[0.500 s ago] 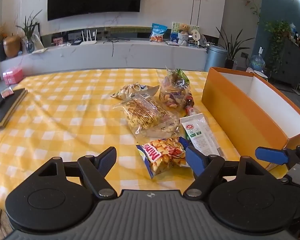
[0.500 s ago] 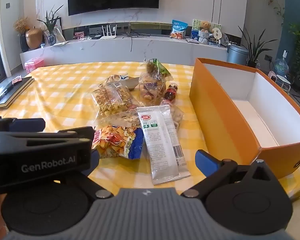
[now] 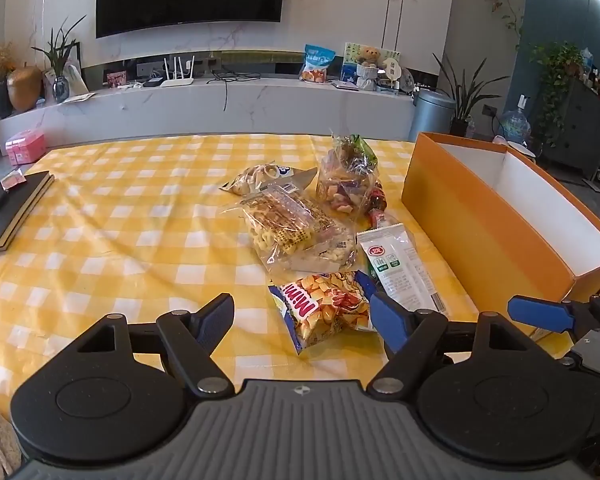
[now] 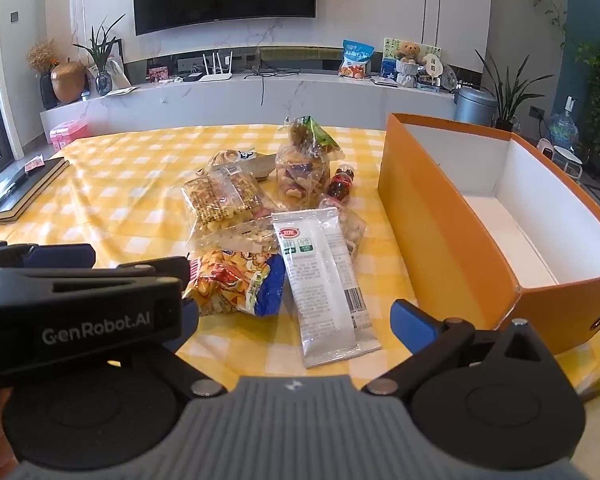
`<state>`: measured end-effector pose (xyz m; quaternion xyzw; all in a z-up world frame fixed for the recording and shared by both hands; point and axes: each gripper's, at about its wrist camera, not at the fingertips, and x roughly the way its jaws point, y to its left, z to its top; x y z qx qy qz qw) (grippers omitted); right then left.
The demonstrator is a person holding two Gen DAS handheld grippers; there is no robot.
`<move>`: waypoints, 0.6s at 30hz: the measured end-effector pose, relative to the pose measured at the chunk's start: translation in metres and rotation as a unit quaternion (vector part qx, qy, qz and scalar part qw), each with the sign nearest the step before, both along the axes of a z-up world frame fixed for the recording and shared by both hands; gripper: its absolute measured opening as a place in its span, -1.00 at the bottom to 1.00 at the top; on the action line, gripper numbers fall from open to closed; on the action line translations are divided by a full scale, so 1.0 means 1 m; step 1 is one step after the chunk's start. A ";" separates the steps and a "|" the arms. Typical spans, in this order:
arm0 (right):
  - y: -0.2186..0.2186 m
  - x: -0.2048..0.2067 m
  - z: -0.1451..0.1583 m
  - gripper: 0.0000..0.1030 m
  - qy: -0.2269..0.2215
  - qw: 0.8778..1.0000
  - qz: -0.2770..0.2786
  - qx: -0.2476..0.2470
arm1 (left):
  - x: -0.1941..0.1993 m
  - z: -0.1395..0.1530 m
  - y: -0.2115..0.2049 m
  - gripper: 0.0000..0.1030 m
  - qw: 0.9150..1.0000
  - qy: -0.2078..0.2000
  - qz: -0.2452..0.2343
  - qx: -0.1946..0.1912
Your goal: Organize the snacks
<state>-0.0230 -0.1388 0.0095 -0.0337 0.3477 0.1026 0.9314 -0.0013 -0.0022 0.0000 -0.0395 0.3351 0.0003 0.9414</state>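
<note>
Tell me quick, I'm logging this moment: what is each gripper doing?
Left gripper: open, holding nothing, the chip bag lies between its fingers.
Right gripper: open, holding nothing, just short of the white packet.

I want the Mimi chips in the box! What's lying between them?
The long white packet lies between the Mimi chips bag and the orange box, seen in the right wrist view.

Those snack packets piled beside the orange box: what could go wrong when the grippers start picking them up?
The packets overlap, so gripping the orange-and-blue crisp bag could drag the long white sachet resting against it. The small dark cola bottle sits half hidden behind the bags and might roll if they shift. The open left gripper and open right gripper work close together and could bump.
</note>
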 end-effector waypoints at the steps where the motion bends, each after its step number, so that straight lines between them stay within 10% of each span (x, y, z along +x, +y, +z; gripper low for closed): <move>1: 0.000 0.000 0.000 0.93 0.001 1.000 0.000 0.000 | 0.000 0.000 0.000 0.77 1.000 0.000 0.000 0.000; 18: 0.000 0.000 -0.003 0.93 0.008 1.000 -0.002 0.005 | 0.000 -0.002 0.001 0.77 1.000 0.007 -0.001 0.005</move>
